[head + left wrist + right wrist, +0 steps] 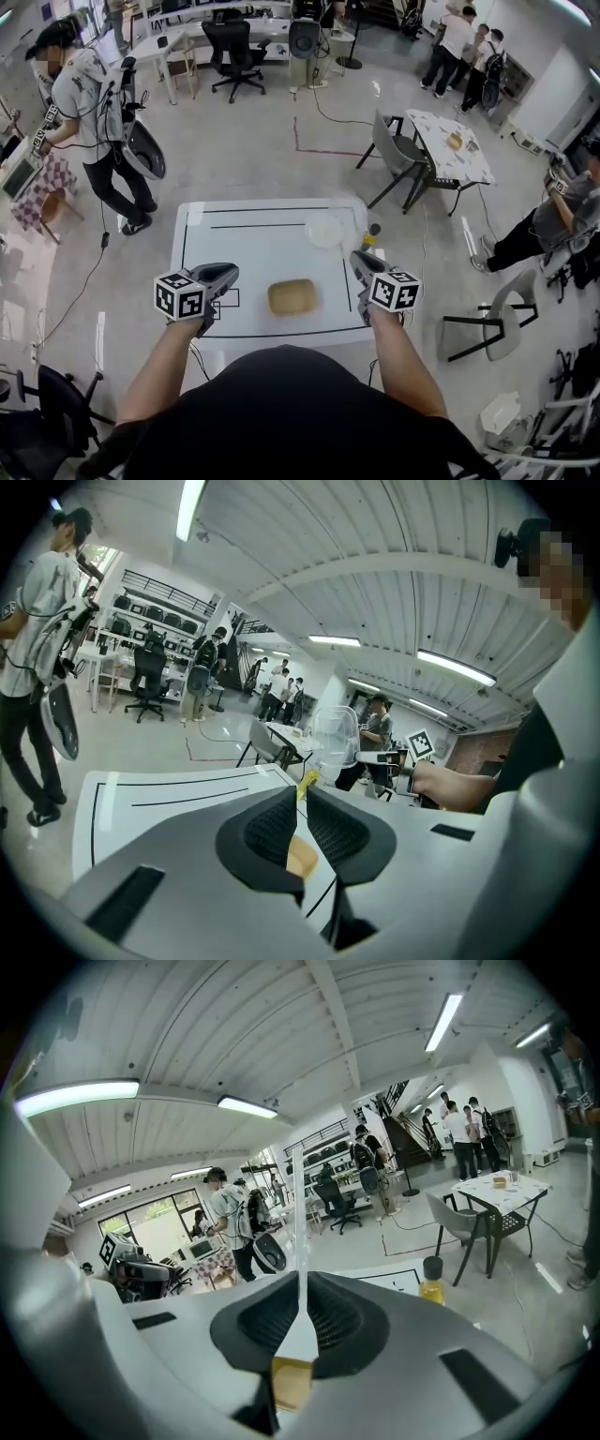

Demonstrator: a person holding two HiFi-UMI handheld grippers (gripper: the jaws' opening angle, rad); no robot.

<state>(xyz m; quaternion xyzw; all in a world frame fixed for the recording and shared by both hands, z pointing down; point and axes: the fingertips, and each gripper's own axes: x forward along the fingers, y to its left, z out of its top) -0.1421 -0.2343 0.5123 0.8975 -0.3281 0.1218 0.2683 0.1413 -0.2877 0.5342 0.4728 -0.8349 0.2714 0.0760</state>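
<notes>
Two hand-held tools hang over the near half of a white bench (253, 246) ruled with thin black lines. The left tool (230, 274) is on the left and the right tool (357, 260) on the right of a tan rectangular block (292, 296). The block lies flat between them, near the bench's near edge and apart from both.

In the left gripper view the ribbed black pads stand nearly together, with only a thin wedge of gap and nothing in it. In the right gripper view the pads are pressed to a bare slit, also with nothing in it. A sliver of the tan block shows beyond each pair.

As I judge it, neither tool could take the block as it stands. The jaws would first have to part wider than the block. A level approach from the side, meeting its short faces squarely, would suit it best. The block looks soft, so a light squeeze should do, and a hard one may crush it.

Farther off, a clear plastic container (325, 231) sits right of the bench's middle. A small bottle of yellow liquid with a dark cap (372, 234) stands at the far right edge, well clear of both tools.

No brand or lettering can be read. The cube (179, 295) on each tool bears only black-and-white square markers, and any label on the bottle is too small to make out
</notes>
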